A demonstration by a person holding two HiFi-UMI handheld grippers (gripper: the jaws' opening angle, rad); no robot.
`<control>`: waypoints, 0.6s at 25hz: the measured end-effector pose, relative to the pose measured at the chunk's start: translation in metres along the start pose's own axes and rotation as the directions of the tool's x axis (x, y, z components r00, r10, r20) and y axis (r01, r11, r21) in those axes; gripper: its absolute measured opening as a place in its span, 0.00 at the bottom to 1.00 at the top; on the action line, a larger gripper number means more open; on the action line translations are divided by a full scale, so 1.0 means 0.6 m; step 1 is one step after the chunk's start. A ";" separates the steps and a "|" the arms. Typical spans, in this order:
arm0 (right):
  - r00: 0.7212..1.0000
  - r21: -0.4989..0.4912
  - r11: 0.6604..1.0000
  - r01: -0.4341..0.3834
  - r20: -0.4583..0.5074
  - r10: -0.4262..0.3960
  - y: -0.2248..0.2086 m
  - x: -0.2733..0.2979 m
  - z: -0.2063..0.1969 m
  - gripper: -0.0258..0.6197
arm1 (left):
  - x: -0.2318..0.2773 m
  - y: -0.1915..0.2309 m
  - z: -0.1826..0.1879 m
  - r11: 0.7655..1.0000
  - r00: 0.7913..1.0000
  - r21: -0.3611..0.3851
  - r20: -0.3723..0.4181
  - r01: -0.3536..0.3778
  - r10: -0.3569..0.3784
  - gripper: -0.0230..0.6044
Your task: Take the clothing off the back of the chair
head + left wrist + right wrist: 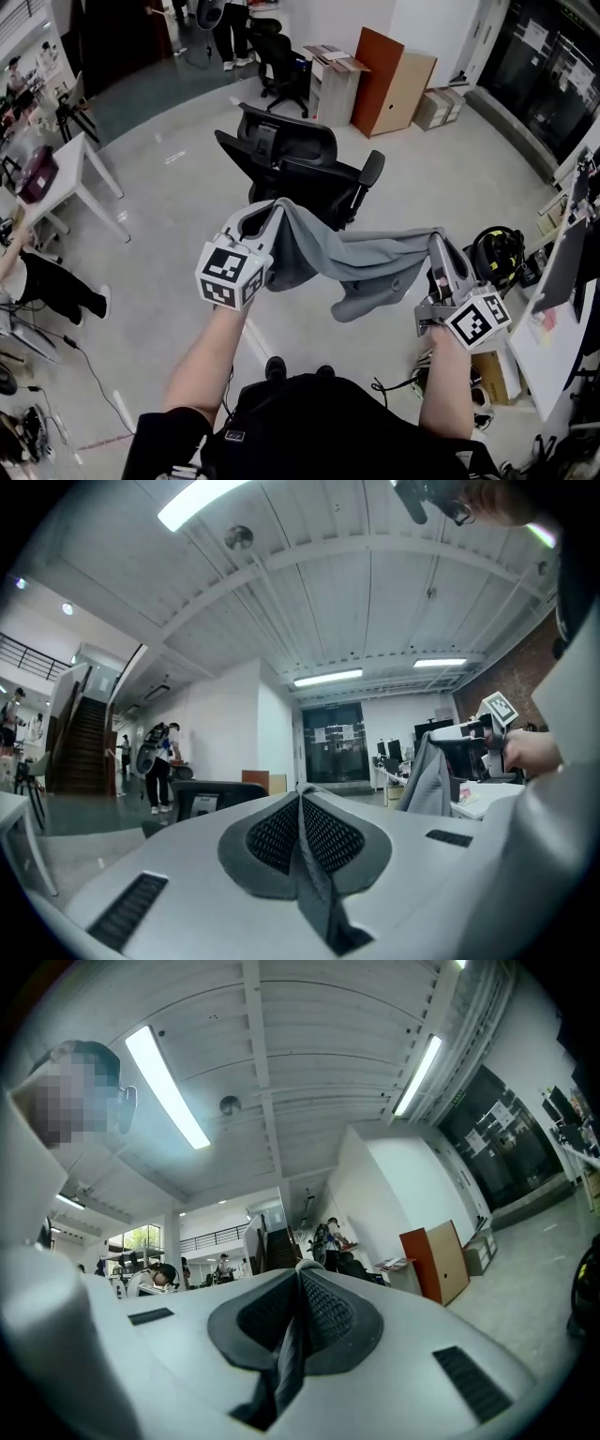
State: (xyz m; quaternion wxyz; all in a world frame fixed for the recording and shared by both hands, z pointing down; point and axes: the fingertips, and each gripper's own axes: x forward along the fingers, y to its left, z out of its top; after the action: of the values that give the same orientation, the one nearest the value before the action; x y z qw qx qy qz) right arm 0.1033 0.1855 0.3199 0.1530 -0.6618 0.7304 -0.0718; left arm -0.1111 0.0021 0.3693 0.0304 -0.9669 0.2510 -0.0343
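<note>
A grey garment (347,267) hangs stretched in the air between my two grippers, clear of the black office chair (291,164) that stands just beyond it. My left gripper (270,214) is shut on the garment's left end, and a strip of grey cloth (314,874) is pinched between its pads. My right gripper (437,242) is shut on the right end, with a fold of cloth (286,1363) caught between its pads. In the left gripper view the right gripper (439,747) shows at the right with the garment (424,785) hanging from it.
An orange cabinet (392,82) and cardboard boxes (437,108) stand behind the chair. A white table (58,173) is at the left, a desk (553,319) at the right with a black bag (497,253) on the floor. Another black chair (281,66) and people stand farther back.
</note>
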 end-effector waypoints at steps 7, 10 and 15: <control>0.998 -0.067 0.997 0.029 -0.055 -0.033 0.000 0.014 -0.036 0.08 | 0.008 0.002 -0.041 0.997 0.999 -0.071 -0.039 0.017 -0.020 0.05; 0.998 -0.067 0.997 0.032 -0.052 -0.035 -0.002 0.011 -0.030 0.08 | 0.011 -0.008 -0.035 0.998 0.998 -0.057 -0.047 0.028 -0.030 0.05; 0.999 -0.071 0.997 0.021 -0.036 -0.024 0.001 -0.011 0.001 0.08 | 0.006 -0.034 -0.013 0.999 0.998 -0.039 -0.059 0.030 -0.032 0.05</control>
State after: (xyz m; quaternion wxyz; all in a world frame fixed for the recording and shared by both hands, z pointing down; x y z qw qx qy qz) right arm 0.1035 0.1920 0.3203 0.1152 -0.6735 0.7277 -0.0599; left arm -0.0984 0.0178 0.3787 0.0037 -0.9696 0.2374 -0.0590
